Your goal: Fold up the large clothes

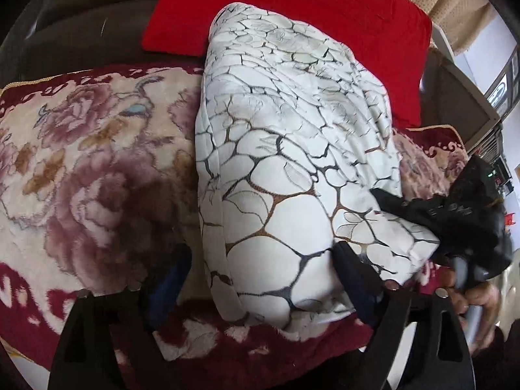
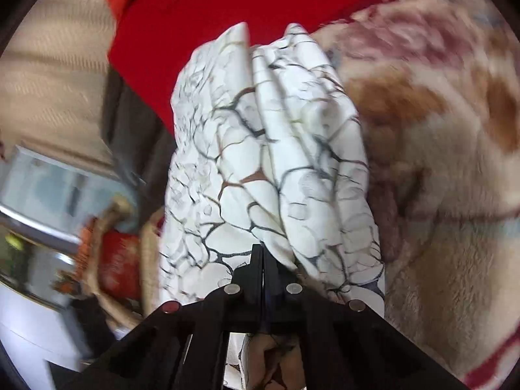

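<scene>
The white garment point(image 1: 292, 149) with its dark crackle print lies bundled into a long, narrow shape on the floral blanket point(image 1: 81, 149), running from six o'clock up to twelve in the left wrist view, its far end on the red cushion point(image 1: 292, 6). The left gripper point(image 1: 263, 279) is spread wide — its fingers straddle the near end of the bundle, pressing on nothing. The right gripper point(image 2: 262, 260) has its fingers pressed together, and folds of cloth point(image 2: 269, 149) hang bunched just past the tips; whether any is pinched I cannot tell. In my judgement the folding is well along — the garment is already narrowed, but loose and puffy, so a final fold and flattening seem left.
</scene>
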### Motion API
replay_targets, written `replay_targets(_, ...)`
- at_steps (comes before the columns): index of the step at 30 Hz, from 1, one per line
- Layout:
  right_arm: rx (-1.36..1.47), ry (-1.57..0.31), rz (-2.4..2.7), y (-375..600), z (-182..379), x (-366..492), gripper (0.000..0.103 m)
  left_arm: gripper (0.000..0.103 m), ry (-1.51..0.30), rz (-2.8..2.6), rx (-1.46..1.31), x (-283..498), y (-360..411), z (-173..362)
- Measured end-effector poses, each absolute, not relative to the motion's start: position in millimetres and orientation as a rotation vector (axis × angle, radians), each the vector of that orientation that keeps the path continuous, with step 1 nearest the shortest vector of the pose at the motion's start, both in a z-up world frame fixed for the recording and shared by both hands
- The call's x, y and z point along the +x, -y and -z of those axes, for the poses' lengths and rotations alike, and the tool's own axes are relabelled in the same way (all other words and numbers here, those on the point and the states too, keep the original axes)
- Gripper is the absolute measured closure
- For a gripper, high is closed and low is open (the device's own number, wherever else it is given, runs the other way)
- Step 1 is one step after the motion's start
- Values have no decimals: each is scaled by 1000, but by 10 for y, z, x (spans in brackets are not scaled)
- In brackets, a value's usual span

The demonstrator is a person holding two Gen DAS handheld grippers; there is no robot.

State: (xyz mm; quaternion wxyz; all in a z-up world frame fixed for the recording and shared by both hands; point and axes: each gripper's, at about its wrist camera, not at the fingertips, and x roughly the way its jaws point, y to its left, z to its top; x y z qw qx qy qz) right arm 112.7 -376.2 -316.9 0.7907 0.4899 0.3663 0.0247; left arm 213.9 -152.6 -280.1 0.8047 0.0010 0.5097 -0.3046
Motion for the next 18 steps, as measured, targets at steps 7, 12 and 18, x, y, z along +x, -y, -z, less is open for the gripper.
replay_targets(7, 957, -827, -35, 3625, 2830, 1175, 97, 11, -1043, 624, -27, 2042, 1346, 2449)
replay_targets(12, 843, -780, -45, 3535, 2476, 1106, 95, 11, -927, 553, 37, 1977, 1215, 2163)
replay_targets(18, 751, -731, -50, 3552, 2034, 1404, 94, 11, -878, 448, 137, 2135, 1344, 2032)
